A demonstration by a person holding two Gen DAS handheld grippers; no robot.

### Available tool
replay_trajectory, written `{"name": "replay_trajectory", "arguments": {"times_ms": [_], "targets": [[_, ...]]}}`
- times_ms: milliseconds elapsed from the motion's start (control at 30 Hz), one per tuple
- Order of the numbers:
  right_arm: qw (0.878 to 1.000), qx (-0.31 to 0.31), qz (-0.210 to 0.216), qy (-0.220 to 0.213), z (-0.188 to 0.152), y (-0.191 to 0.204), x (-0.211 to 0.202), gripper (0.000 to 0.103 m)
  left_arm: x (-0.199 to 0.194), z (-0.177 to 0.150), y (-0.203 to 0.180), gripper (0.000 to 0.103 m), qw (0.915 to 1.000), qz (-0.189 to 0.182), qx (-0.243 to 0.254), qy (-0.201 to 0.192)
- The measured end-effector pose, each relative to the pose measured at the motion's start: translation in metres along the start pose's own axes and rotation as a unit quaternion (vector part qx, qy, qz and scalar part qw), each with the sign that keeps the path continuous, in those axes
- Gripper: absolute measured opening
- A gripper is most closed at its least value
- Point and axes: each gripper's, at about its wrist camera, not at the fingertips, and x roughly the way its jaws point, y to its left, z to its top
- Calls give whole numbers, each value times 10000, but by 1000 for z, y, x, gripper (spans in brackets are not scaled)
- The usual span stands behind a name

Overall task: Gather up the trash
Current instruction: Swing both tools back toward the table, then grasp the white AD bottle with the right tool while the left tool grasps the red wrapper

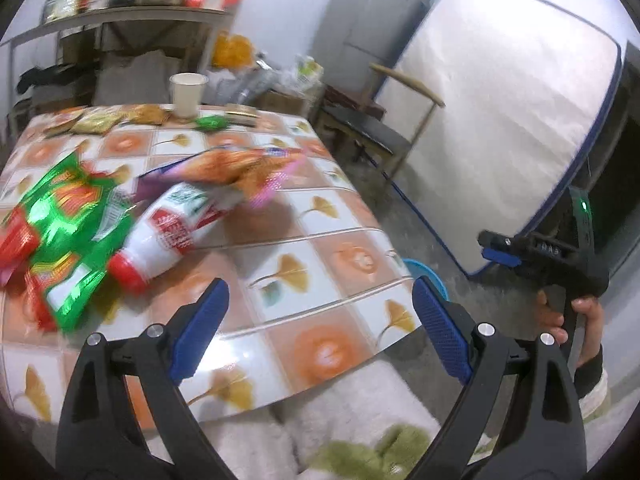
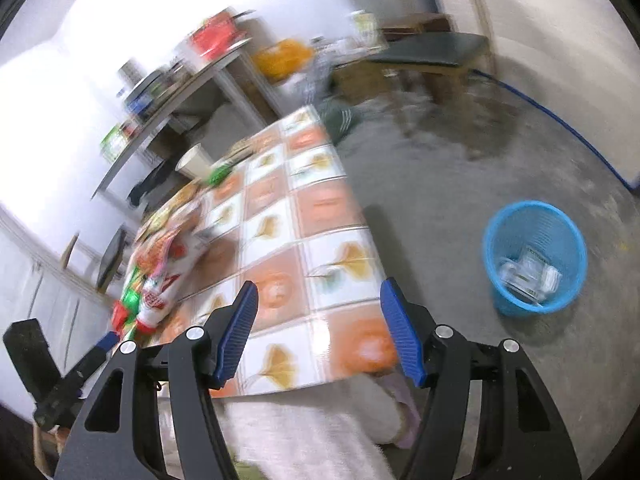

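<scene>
In the left wrist view, the left tool (image 1: 320, 320) is hanging over the near part of the table (image 1: 328, 216), its blue fingers (image 1: 200, 326) standing wide apart with nothing between them. The table is wearing an oilcloth of orange and white squares with yellow leaves. Trash is lying in a loose heap at the left side of the table: a green and red snack wrapper (image 1: 68, 232), a white bottle with a red cap (image 1: 160, 240) lying on its side just beside the wrapper, and an orange and purple snack bag (image 1: 228, 168) resting over the bottle's far end. At the far edge a white paper cup (image 1: 187, 94) is standing upright, with flat food packets (image 1: 104, 118) to its left and a small green wrapper (image 1: 212, 122) to its right. On the right a hand (image 1: 576, 320) is gripping the right tool's black handle beyond the table's edge, in front of a white mattress (image 1: 500, 112) leaning against the wall; a chair (image 1: 372, 132) is standing near it. In the right wrist view, blurred and tilted, the right tool (image 2: 320, 332) is hovering over the table's near right corner, its fingers (image 2: 236, 336) also apart and empty. The heap of trash is showing at the left, well apart from this tool. On the concrete floor to the right, a blue plastic wastebasket (image 2: 536, 256) is standing upright, apart from the table, with some clear and white rubbish lying in its bottom.
</scene>
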Motion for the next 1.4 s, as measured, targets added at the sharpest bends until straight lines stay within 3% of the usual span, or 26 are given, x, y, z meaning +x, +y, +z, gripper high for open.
{"name": "replay_trajectory", "arguments": {"times_ms": [233,367,433,567,733,867,1167,1233,1400], "targets": [[9930,-764,713,553,-7,116,57,62,-28,-9,41,89,9979,204,-197,-585],[9871,-872,1004,887,-22,163,88,63,-43,-9,61,89,9953,335,-299,-857],[9847,-845,1095,1060,-27,182,104,70,-49,-8,75,89,9941,367,-414,-938],[9849,-717,1071,1153,-34,214,134,75,-57,-7,96,89,9919,487,-587,-1014],[9889,-187,838,1216,-40,233,172,77,-66,-9,116,89,9894,629,-731,-1082],[9889,258,759,1247,-42,237,195,77,-73,-9,132,83,9880,730,-864,-1050],[9901,677,519,1112,-34,243,225,77,-89,-11,156,72,9844,975,-1013,-1059],[9902,682,503,1111,-33,244,227,77,-93,-6,165,71,9815,1247,-993,-1061],[9887,810,456,1172,-33,240,233,77,-72,12,202,71,9749,1986,-858,-532]]}}
